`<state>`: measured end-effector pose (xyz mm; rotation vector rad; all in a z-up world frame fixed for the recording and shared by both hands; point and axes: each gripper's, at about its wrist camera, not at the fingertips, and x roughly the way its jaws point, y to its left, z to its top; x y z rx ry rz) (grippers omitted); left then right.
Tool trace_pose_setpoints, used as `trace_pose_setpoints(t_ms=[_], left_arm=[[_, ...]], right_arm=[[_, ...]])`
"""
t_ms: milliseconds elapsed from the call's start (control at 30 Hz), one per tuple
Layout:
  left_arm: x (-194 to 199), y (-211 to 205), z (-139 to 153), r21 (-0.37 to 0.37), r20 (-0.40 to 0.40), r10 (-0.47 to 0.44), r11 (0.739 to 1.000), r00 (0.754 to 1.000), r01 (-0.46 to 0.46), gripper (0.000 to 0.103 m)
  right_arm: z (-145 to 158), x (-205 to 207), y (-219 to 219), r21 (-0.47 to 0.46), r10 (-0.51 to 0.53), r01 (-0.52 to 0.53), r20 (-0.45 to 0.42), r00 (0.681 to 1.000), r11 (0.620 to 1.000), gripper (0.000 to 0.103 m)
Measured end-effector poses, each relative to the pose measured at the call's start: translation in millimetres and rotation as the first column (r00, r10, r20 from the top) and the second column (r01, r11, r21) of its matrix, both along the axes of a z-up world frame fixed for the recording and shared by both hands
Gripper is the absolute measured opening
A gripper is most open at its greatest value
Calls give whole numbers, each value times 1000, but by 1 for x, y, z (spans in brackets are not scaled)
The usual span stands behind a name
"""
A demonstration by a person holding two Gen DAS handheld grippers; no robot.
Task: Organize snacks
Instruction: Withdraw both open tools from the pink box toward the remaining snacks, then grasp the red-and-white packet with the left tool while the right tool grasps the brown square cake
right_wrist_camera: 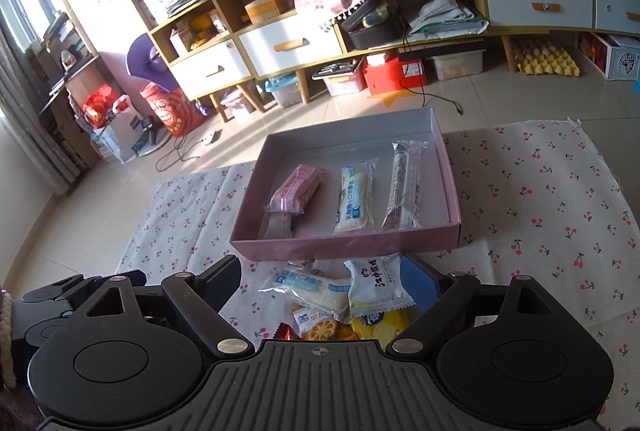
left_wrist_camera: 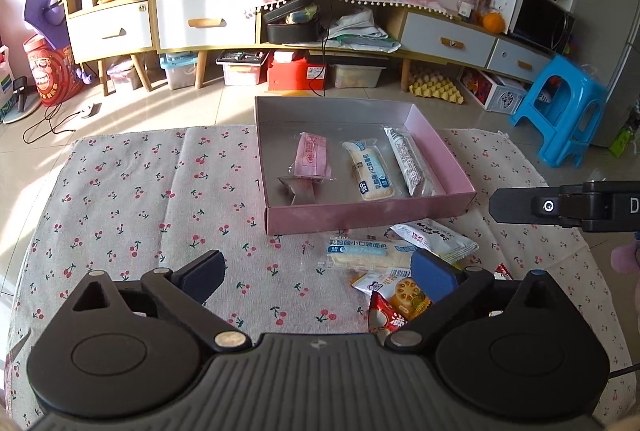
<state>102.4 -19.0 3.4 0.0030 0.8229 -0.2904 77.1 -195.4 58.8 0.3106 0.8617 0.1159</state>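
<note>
The pink box (left_wrist_camera: 360,217) sits on the cherry-print cloth (left_wrist_camera: 140,199) at about twelve o'clock from both grippers, holding three wrapped snacks in a row: a pink packet (right_wrist_camera: 294,189), a pale blue-and-cream bread pack (right_wrist_camera: 356,201) and a clear silver-striped bar (right_wrist_camera: 404,187). Just in front of the box's near wall, a loose pile of snack packets (right_wrist_camera: 344,301) lies on the cloth. The left gripper (left_wrist_camera: 320,273) is spread wide and grasps nothing, the pile at its three o'clock finger; the right gripper (right_wrist_camera: 332,285) is likewise released, its fingers straddling the pile without pressing it.
</note>
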Motion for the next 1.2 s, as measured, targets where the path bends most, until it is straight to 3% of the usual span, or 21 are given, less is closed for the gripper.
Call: trace_pose_setpoints(t_ms=[433, 900, 1033, 1200], left_arm=[[-33, 11, -14, -17, -44, -49, 999, 998, 49, 101], [-52, 19, -33, 26, -101, -93, 995, 990, 97, 101], [-58, 9, -39, 18, -111, -130, 991, 985, 133, 101], [-61, -7, -52, -5, -157, -165, 986, 974, 166, 89]], right_arm=[[-20, -31, 24, -36, 71, -73, -59, 996, 997, 91], [-49, -58, -1, -79, 55, -68, -158, 986, 995, 92], [-54, -67, 1, -63, 156, -170, -182, 971, 983, 92], [-68, -83, 10, 11, 430, -438, -219, 876, 899, 92]])
